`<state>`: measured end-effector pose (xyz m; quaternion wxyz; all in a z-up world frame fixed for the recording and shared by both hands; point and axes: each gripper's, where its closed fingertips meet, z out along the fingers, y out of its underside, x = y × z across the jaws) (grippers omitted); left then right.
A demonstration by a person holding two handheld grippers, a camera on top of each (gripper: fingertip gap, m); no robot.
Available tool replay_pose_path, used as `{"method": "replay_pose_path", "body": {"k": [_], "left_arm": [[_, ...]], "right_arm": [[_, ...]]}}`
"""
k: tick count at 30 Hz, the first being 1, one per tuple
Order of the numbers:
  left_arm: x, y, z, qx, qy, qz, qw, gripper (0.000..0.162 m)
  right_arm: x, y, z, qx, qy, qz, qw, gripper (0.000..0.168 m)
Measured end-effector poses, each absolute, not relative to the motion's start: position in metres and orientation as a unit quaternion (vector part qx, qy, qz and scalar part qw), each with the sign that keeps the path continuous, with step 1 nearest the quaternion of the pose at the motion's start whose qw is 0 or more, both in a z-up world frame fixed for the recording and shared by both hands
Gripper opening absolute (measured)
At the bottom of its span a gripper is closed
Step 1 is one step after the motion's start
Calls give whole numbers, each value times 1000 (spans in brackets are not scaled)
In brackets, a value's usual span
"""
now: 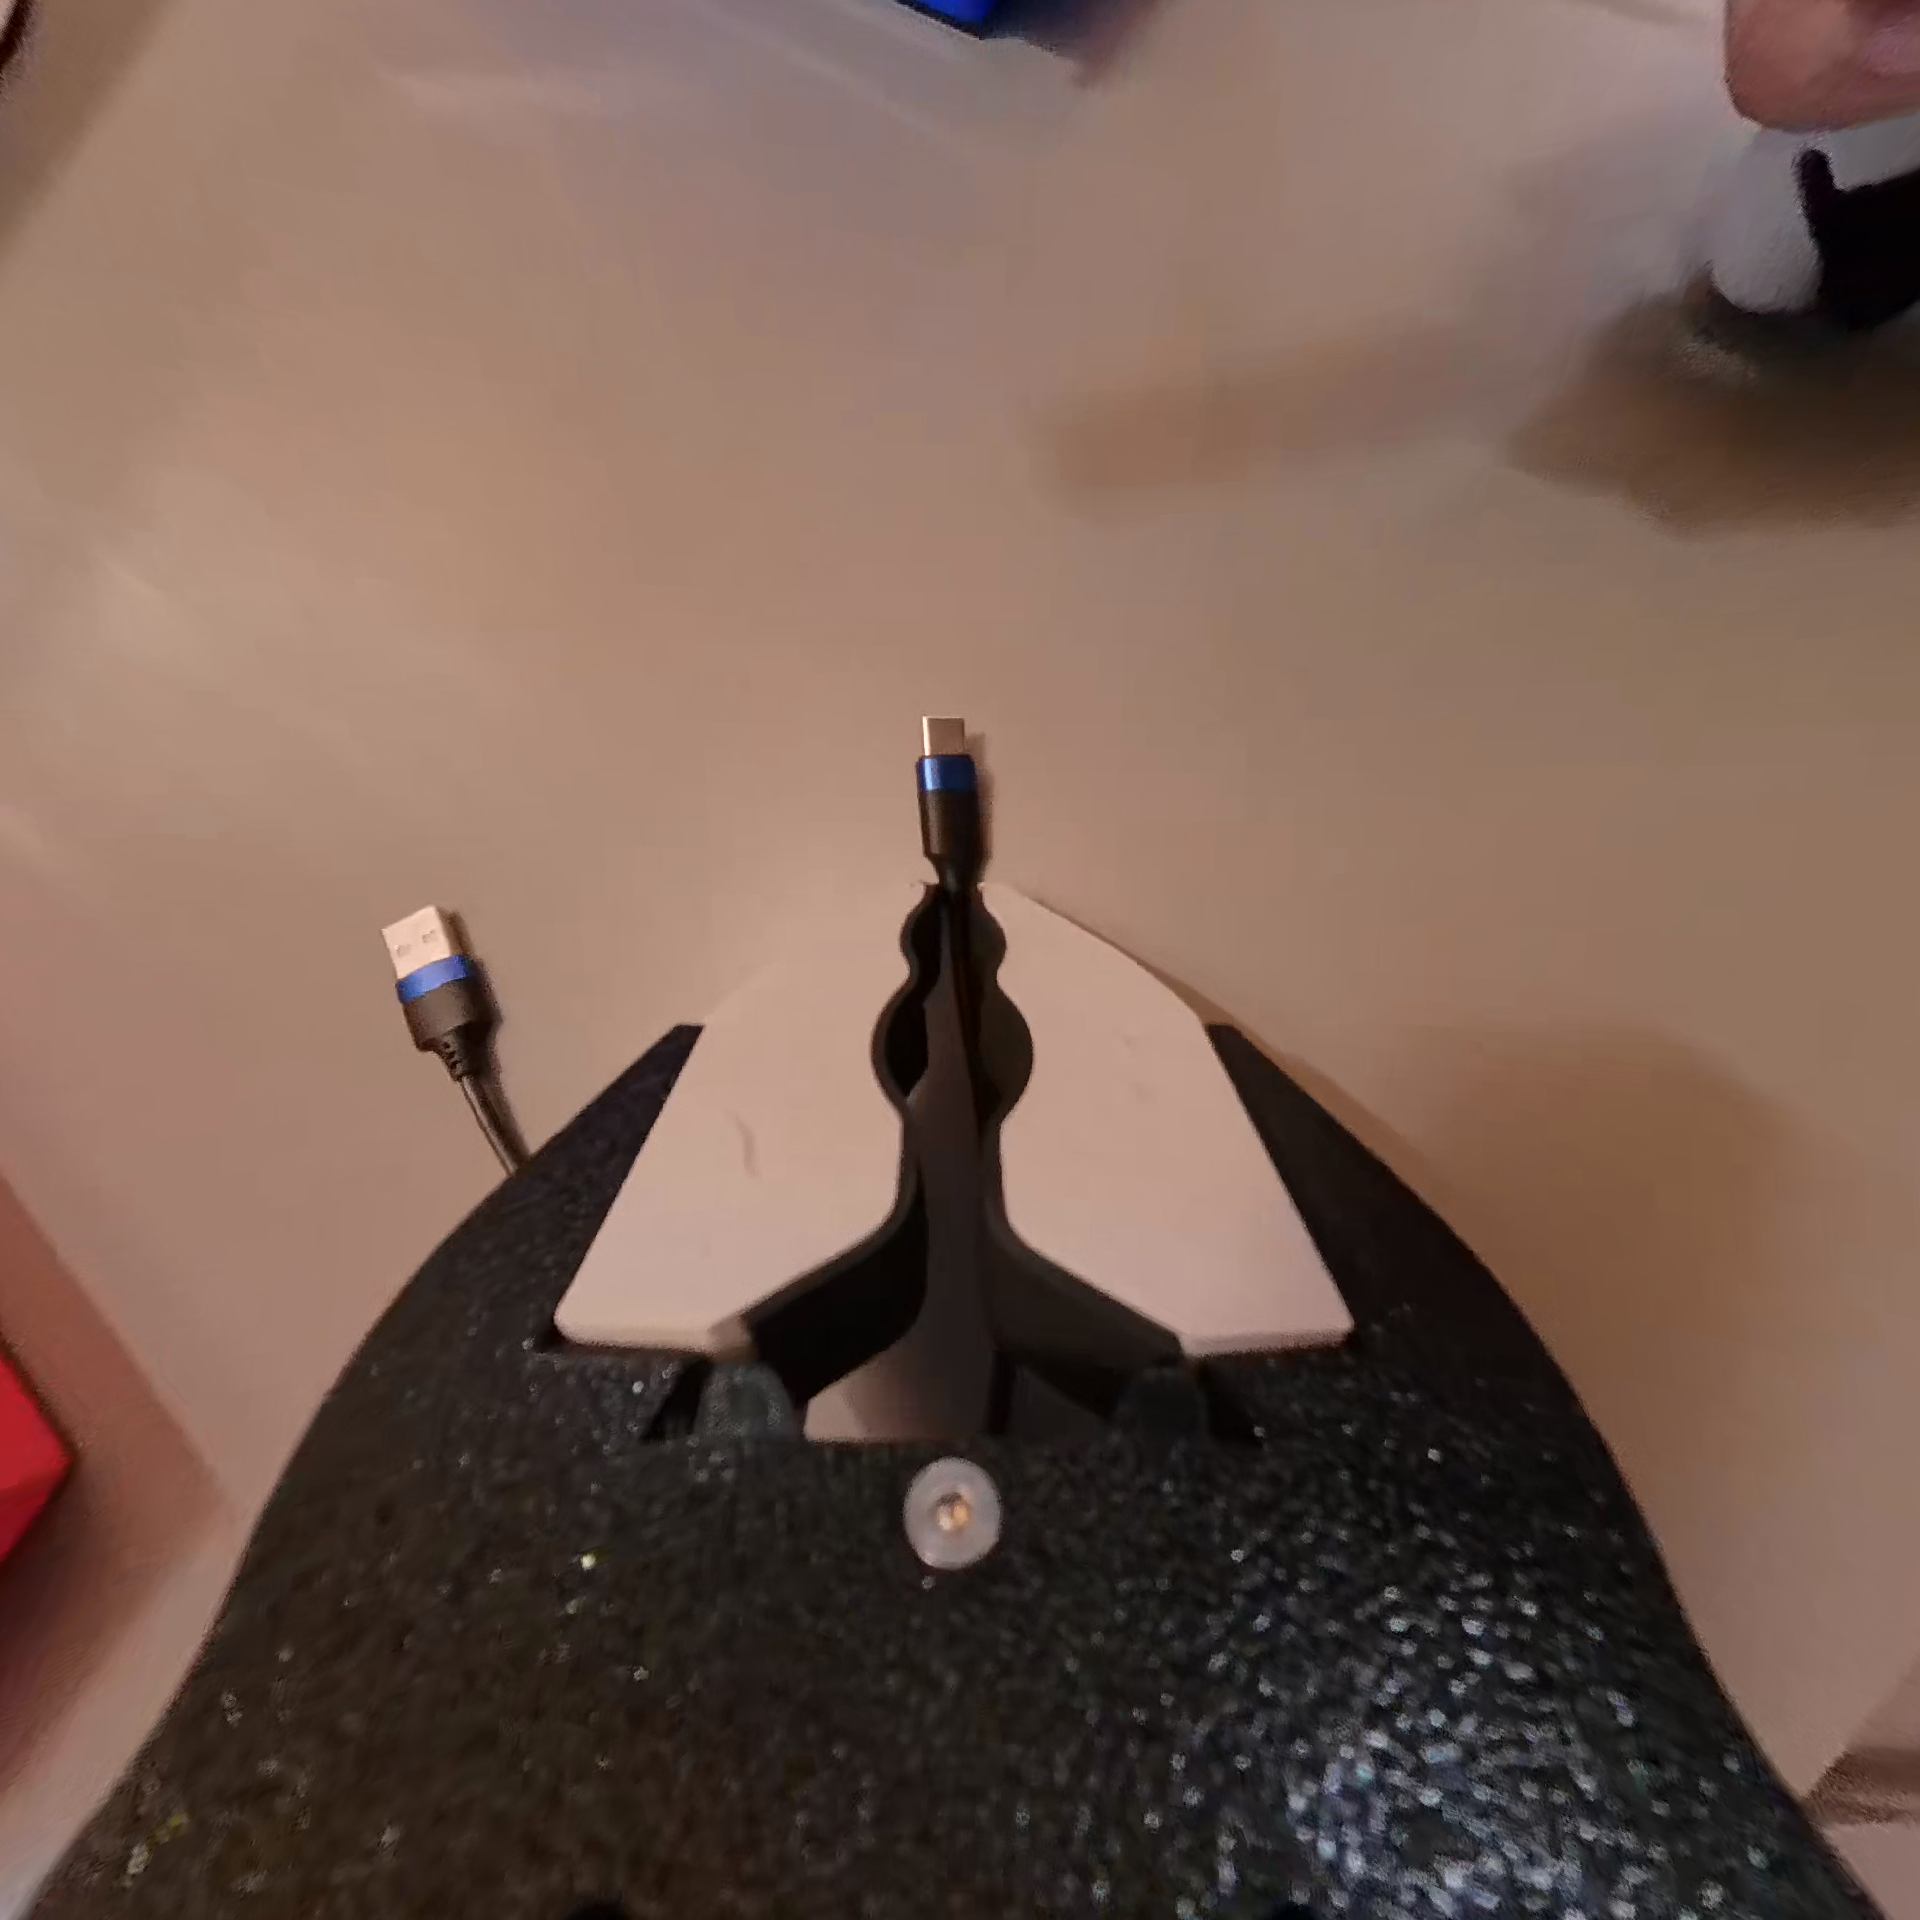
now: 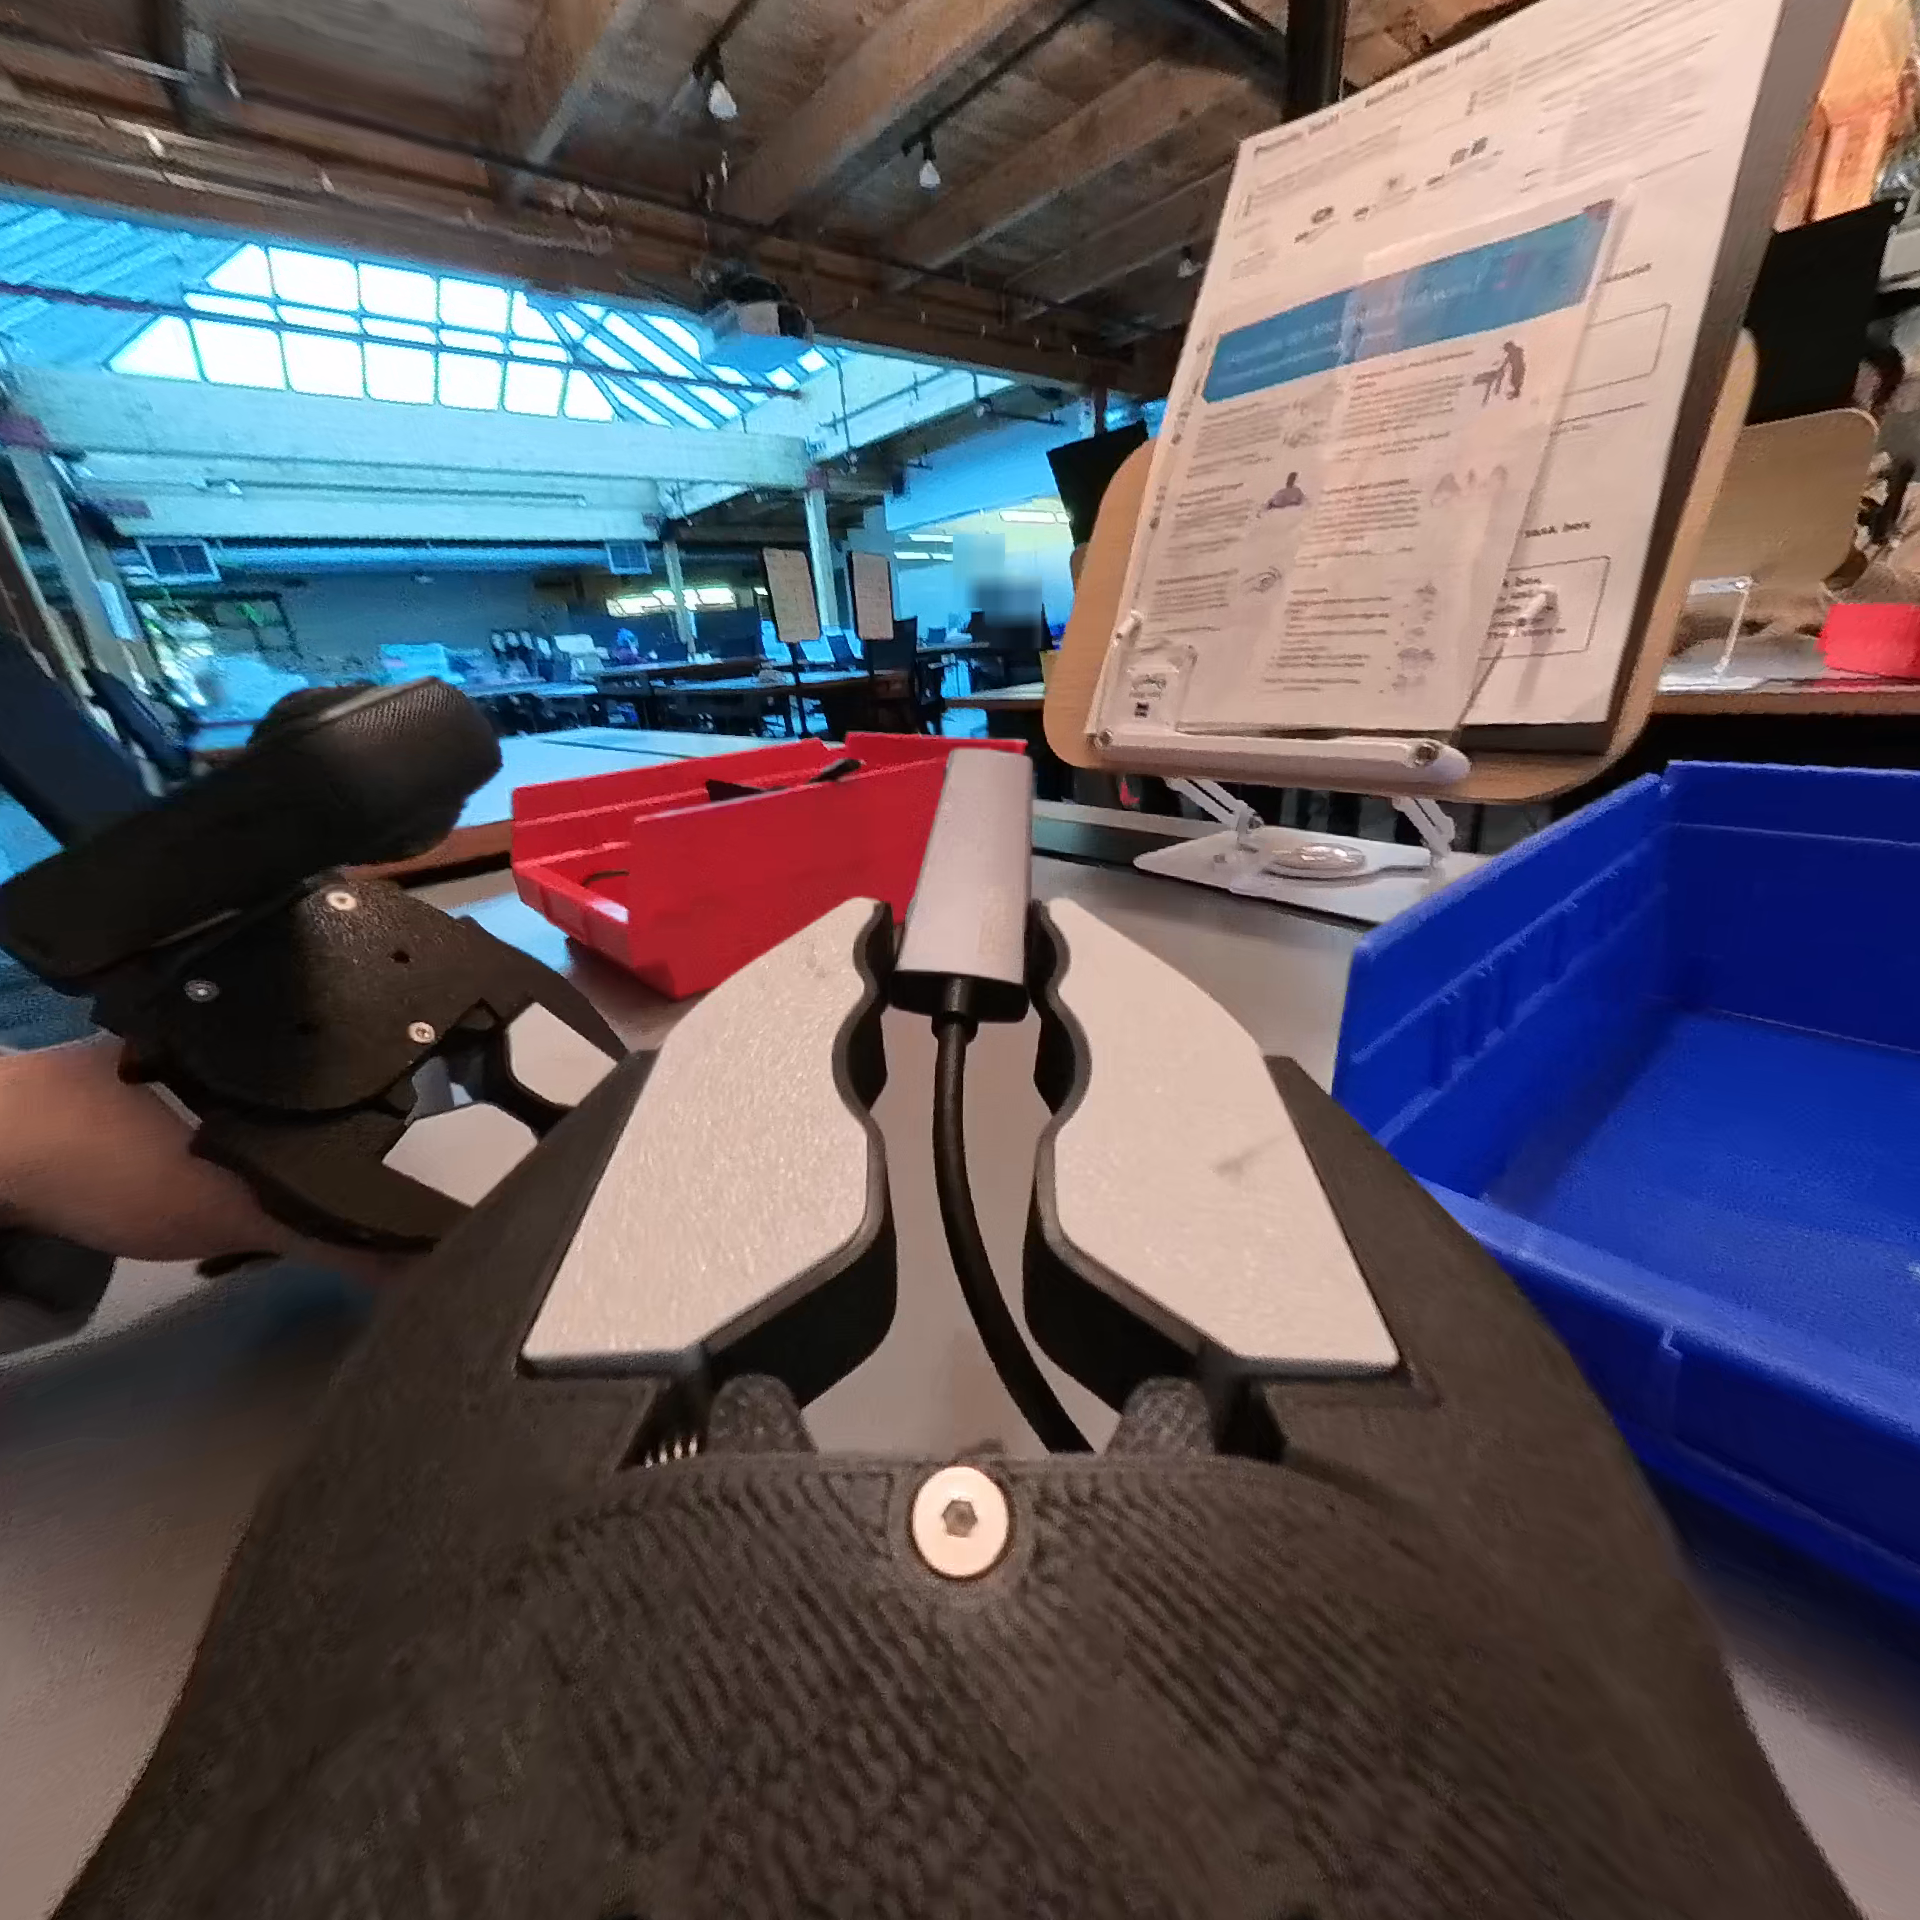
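My left gripper (image 1: 954, 891) is shut on a thin black cable just behind its small blue-ringed plug (image 1: 943, 784), which sticks out forward above the beige table (image 1: 623, 468). The cable's other end, a wider blue-ringed USB plug (image 1: 431, 982), hangs at the left of the gripper. My right gripper (image 2: 961, 914) is shut on a grey bar-shaped hub (image 2: 977, 873), whose black cord (image 2: 961, 1164) runs back between the fingers. The left gripper (image 2: 281, 935) shows at the left of the right wrist view, held by a hand (image 2: 94, 1164).
A blue bin (image 2: 1662, 1091) stands at the right, a red bin (image 2: 748, 873) ahead. A document stand (image 2: 1382, 468) with printed sheets rises behind them. A red object (image 1: 26, 1455) sits at the left edge of the left wrist view, and a blurred hand (image 1: 1829, 62) at its top right. Spacing between my two grippers at the tips: around 15 cm. My right tips are about 35 cm from the red object (image 1: 26, 1455), my left tips only 25 cm.
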<state>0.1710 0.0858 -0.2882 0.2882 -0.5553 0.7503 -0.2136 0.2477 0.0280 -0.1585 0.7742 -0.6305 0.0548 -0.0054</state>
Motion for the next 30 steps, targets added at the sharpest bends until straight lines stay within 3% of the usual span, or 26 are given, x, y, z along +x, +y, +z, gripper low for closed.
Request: {"method": "replay_pose_path", "body": {"k": [4, 11, 22, 26, 27, 30], "left_arm": [[175, 86, -288, -611, 702, -260, 258, 3], [176, 78, -261, -684, 590, -416, 109, 2], [184, 59, -187, -637, 648, -394, 139, 0], [184, 58, -210, -610, 699, -338, 158, 0], [185, 50, -217, -596, 708, -342, 163, 12], [192, 34, -246, -556, 738, -327, 199, 18]], "right_arm": [[249, 33, -166, -658, 54, -38, 750, 25], [234, 38, -169, -672, 6, -46, 739, 25], [235, 37, -170, -675, 9, -6, 738, 25], [237, 36, -169, -672, 17, -9, 740, 25], [238, 36, -169, -671, 20, -9, 742, 25], [244, 33, -166, -661, 37, -13, 749, 25]]}}
